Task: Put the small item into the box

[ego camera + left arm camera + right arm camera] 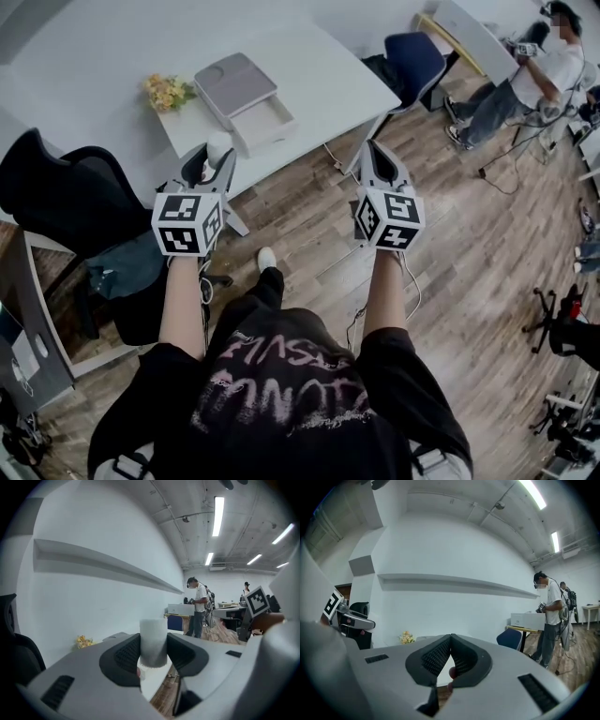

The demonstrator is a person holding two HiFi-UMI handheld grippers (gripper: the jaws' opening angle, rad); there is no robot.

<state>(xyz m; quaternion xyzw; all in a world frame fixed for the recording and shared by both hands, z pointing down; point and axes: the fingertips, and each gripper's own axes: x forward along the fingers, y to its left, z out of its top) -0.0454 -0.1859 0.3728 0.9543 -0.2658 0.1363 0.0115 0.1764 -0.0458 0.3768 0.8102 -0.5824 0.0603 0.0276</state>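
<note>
My left gripper point(217, 154) is shut on a small white cylinder point(153, 641), which stands upright between the two dark pads; in the head view the same white cylinder point(217, 146) pokes out above the jaws. The grey box point(246, 97) lies on the white table point(323, 66) just beyond that gripper, with its drawer point(265, 122) pulled open toward me. My right gripper point(376, 154) hangs over the wooden floor to the right of the table corner. Its jaws meet at the tips with nothing between them point(450, 639).
Yellow flowers point(167, 91) sit on the table left of the box. A black office chair point(66, 197) stands at my left, a blue chair point(412, 58) beyond the table. A seated person point(525, 80) is at the far right. Cables cross the floor point(506, 178).
</note>
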